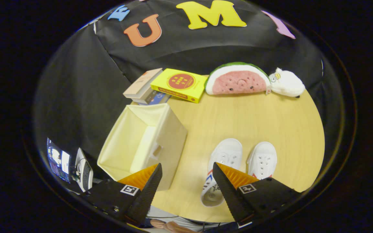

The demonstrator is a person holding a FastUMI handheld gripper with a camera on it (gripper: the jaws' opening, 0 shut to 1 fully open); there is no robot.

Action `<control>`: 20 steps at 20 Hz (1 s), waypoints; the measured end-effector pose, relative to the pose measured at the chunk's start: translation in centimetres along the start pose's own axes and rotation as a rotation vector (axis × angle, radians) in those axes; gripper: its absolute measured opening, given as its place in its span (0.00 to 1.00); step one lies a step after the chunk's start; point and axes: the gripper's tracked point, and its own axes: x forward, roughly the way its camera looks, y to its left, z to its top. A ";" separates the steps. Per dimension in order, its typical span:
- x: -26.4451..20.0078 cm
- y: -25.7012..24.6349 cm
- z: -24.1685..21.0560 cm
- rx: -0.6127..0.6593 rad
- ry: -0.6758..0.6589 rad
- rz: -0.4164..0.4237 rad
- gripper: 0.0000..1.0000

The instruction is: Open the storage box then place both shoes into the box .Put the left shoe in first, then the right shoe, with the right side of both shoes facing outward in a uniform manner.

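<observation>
Tool (186, 171) hung above the surface (238, 113), its fingers spread wide and gripping nothing.

Between the fingertips showed bare wood and the near corner of the open storage box (141, 139), which stood just ahead of the left finger with its lid folded inside. Partly behind the right finger lay two white shoes side by side, the left shoe (220, 168) and the right shoe (263, 160), toes pointing away. Beyond them, by the wall, rested stacked books (170, 85), a watermelon plush (236, 79) and a white plush (286, 84).
</observation>
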 end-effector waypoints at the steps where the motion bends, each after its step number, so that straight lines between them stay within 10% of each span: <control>1: 0.4 -1.0 -0.9 0.004 0.023 -0.017 0.95; 12: 6.0 -9.2 -8.4 0.040 0.250 -0.205 0.86; 20: 8.8 -8.4 -8.1 0.197 0.315 -0.112 0.05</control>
